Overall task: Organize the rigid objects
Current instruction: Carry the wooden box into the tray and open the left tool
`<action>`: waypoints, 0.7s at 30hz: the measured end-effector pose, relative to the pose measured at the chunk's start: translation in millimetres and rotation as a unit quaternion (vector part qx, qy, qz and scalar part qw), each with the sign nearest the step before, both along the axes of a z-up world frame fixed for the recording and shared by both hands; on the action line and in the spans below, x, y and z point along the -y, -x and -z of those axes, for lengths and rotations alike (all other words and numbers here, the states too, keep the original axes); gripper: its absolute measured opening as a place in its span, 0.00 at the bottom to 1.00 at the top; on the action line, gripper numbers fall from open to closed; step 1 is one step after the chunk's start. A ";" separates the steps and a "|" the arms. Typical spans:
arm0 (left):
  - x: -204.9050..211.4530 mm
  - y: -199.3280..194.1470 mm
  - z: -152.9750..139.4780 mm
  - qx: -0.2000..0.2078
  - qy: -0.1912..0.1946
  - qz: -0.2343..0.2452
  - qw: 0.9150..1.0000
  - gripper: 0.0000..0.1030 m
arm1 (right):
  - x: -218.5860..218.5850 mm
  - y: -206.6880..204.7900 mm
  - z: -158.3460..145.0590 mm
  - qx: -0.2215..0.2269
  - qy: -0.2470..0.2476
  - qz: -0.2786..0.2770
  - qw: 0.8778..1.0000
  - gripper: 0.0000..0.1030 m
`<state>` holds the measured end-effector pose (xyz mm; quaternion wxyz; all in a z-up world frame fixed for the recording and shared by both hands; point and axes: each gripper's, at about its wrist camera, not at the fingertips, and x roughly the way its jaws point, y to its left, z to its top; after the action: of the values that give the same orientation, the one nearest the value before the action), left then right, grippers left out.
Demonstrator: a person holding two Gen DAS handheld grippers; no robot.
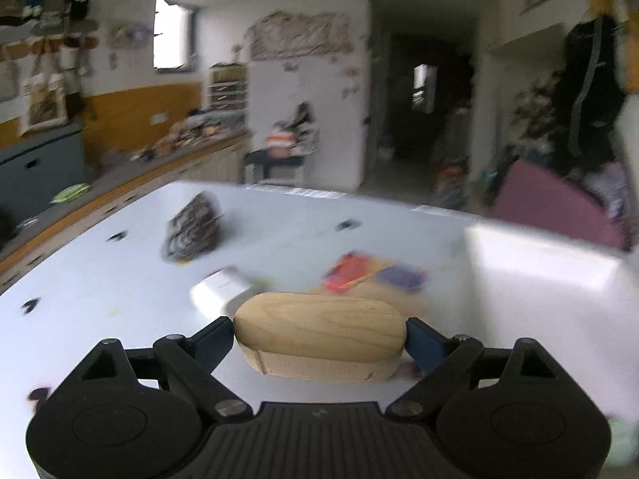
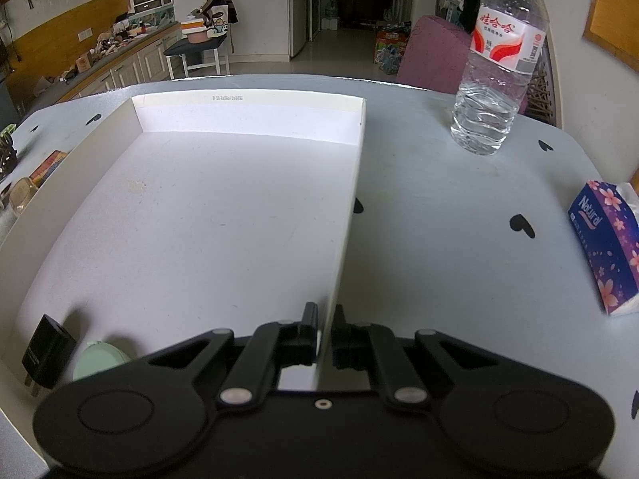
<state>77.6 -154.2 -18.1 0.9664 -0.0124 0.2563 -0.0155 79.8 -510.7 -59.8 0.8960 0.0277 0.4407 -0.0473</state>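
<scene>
Left gripper (image 1: 319,333) clamps wooden block (image 1: 319,331) above table (image 1: 100,279), blurred. Right gripper (image 2: 326,329) pinches right wall of white box (image 2: 347,215). Charger (image 2: 46,353), green lid (image 2: 102,359) inside box, near corner. Bottle (image 2: 499,64), tissue pack (image 2: 605,243) farther right.

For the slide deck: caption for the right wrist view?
Right gripper clamps the white box wall; black charger inside, water bottle beyond.

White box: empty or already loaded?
Loaded: a black charger and mint round object lie inside the white box, near corner.
</scene>
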 end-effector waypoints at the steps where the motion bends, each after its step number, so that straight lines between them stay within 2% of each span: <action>1: 8.3 3.7 -5.6 0.004 0.009 0.016 1.000 0.89 | -0.2 0.2 0.0 0.000 0.000 0.000 1.000 0.06; 6: 58.5 23.4 -19.1 0.001 0.042 0.112 0.993 0.89 | 0.3 0.3 0.2 0.000 -0.001 0.000 1.000 0.06; 11: 111.4 34.8 -11.1 -0.015 0.036 0.189 0.981 0.89 | 0.5 -0.1 0.4 0.000 -0.001 -0.001 1.000 0.06; 17: 153.7 31.8 16.4 -0.052 0.043 0.225 0.972 0.89 | 0.9 -0.1 0.8 -0.001 -0.003 -0.001 1.000 0.06; 21: 172.2 27.8 29.9 -0.071 0.032 0.237 0.968 0.89 | 2.5 -0.4 1.2 -0.002 -0.006 0.000 1.000 0.07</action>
<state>49.8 -326.4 -48.0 0.9136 0.0165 0.3189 -0.2515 80.2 -513.3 -61.0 0.8950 0.0331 0.4425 -0.0441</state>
